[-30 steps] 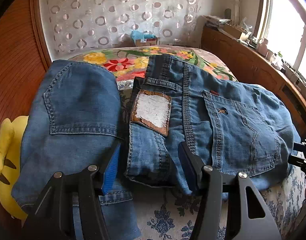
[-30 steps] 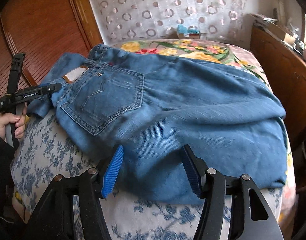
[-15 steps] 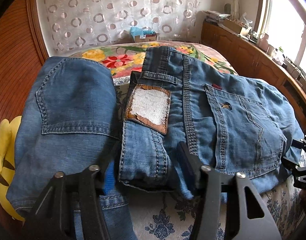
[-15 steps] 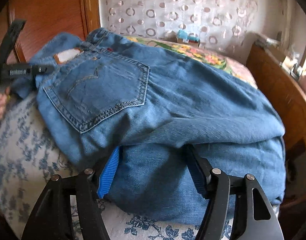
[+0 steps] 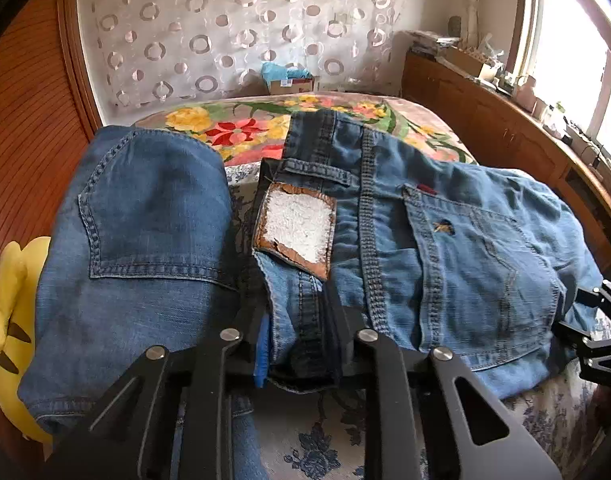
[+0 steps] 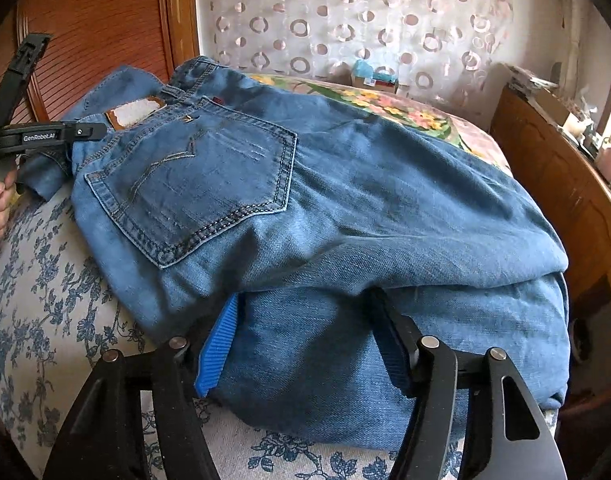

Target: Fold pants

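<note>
Two grippers work one pair of jeans (image 5: 465, 248), which lies on the bed (image 5: 321, 444) with its waistband end toward the wooden wall. Every place below is told from the white patch (image 5: 297, 228) on that waistband.

A second ago the left gripper (image 5: 301, 340) stood wide, its fingers astride the waistband edge just below the patch. Now its jaws are closing, and the denim fold below the patch is bunched tight between the pads, so this end looks caught. The hand itself has not shifted.

The right gripper (image 6: 309, 348) works well away from the patch, at the far side of the back pocket (image 6: 193, 184), where the folded legs pile up. A second ago it hung short of the cloth; now its fingers reach under the upper layer and bracket the lower bundle. Its jaws are closing but stand well apart, and I cannot see the pads pressing the fabric, so this end is probably not yet held.

A second pair (image 5: 145, 240) lies beside the patch, toward the wall, untouched.

For the fold, one end seems secured and the other nearly so; lifting before the right side bites would let the legs slide out.
</note>
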A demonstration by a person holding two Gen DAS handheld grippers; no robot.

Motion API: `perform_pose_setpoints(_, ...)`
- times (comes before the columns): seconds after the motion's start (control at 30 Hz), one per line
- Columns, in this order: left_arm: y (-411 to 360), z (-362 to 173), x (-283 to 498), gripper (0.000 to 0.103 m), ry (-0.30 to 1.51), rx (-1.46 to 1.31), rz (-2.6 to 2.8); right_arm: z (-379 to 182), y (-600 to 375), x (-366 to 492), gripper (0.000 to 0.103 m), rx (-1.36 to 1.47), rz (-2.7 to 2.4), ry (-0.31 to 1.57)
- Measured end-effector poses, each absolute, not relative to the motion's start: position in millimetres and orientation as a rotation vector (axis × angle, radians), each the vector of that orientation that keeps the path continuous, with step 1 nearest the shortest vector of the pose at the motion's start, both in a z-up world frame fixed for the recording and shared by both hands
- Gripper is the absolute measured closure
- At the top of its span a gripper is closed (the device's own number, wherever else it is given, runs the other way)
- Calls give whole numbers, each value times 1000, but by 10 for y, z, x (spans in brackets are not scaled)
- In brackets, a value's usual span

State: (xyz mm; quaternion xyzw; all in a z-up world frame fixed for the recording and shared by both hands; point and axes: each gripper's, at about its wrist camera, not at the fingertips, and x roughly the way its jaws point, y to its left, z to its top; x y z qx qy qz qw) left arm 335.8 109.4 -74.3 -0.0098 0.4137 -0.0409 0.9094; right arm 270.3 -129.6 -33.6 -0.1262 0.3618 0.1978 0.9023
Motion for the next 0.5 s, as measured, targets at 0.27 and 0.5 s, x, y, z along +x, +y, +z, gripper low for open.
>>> perform_pose_setpoints(0.27,1031,-532,3188,86,787,-20,-113,-315,-1295,2658,81,-280,420,731)
perform_pose_setpoints(0.5,978,-80,2906,87,674,-35,-132,-94,-1436,2629,93,-213,461,701)
